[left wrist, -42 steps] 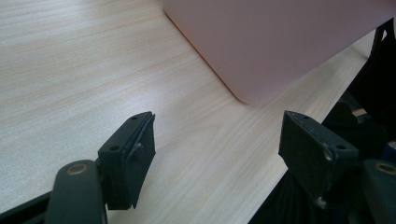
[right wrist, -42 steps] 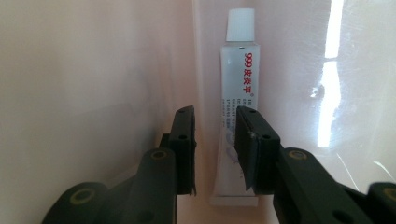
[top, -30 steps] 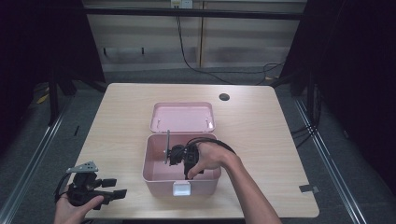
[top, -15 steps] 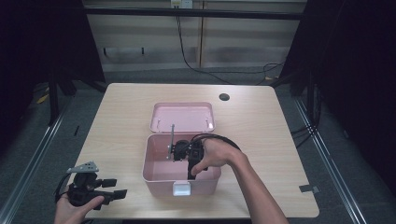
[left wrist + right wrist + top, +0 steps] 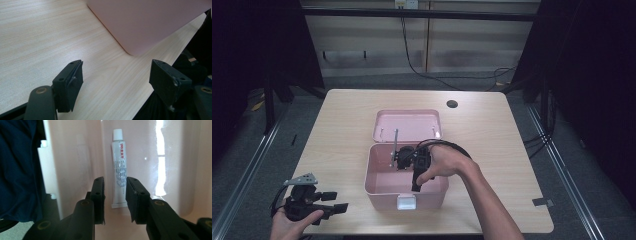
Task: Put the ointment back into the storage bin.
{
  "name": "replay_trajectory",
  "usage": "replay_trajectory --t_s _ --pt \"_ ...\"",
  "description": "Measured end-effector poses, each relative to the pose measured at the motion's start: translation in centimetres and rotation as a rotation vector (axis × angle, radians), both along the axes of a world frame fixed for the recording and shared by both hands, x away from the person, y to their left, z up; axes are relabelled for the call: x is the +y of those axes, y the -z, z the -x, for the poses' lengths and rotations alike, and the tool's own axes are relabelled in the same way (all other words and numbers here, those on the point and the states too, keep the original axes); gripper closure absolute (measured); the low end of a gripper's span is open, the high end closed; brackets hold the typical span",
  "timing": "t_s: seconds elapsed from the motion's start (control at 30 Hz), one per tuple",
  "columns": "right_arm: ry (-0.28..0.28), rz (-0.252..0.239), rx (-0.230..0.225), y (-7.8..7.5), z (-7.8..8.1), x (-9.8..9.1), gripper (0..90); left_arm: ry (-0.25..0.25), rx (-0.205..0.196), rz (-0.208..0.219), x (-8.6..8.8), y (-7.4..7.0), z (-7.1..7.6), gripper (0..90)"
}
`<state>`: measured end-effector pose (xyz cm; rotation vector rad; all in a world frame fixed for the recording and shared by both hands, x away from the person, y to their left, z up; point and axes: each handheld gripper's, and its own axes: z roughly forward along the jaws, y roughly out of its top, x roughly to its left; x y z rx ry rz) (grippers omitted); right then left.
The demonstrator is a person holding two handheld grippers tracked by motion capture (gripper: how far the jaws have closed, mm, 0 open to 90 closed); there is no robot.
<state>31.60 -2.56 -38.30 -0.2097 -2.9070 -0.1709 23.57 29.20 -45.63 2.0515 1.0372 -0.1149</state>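
Wood table (image 5: 337,115), pink box (image 5: 382,192) sitting open on it, my left gripper (image 5: 116,66) idling wide open by its corner, and my right gripper (image 5: 115,180) has just come up a bit inside the box, clamped on the white tube (image 5: 119,157), so I reckon it's coming out.

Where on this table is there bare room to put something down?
The table is bare left of the pink box, and on the right up to the edge. A strip at the back holds a dark round hole. It is crowded in the middle: box, open lid, right gripper inside. The left gripper fills the near-left corner.
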Motion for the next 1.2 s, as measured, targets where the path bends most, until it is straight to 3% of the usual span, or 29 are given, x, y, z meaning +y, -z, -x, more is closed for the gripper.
replay_trajectory --t_s 0.5,1.2 --pt "0.017 -0.012 -0.034 -1.7 0.3 -0.9 68.3 0.000 0.000 -0.002 0.0 0.0 0.0 27.0" --pt "0.053 -0.077 -0.089 -4.7 1.0 -2.6 67.4 0.004 -0.001 -0.008 0.0 0.1 0.0 26.9"
